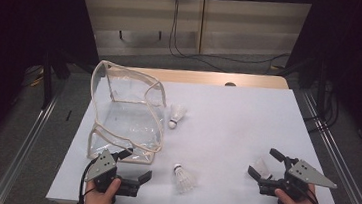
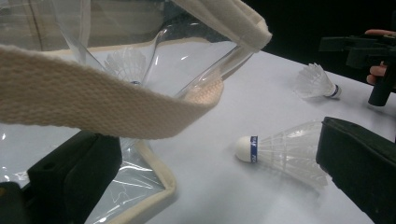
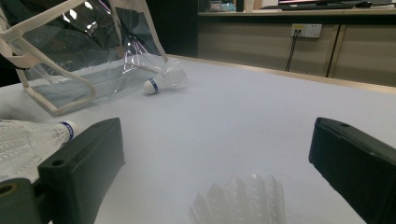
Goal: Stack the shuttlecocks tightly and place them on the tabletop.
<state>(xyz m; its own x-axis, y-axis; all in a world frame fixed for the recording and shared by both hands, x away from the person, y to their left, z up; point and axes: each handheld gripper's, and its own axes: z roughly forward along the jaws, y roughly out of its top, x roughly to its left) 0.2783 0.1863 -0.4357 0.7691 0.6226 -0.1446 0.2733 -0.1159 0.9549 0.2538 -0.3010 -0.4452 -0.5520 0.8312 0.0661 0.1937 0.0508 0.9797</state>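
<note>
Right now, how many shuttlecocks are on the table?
3. One lies beside the clear bag, at its right; one lies at the front between the two tongs; one sits between the open jaws of the right tongs. None is visible inside the bag.

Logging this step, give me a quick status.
Both grippers open: left gripper by clear bag, right gripper around shuttlecock. Two more shuttlecocks loose. Nothing blocking.

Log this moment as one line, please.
left tongs: open, at clear bag | right tongs: open around shuttlecock | loose shuttlecocks: front, beside bag
</note>
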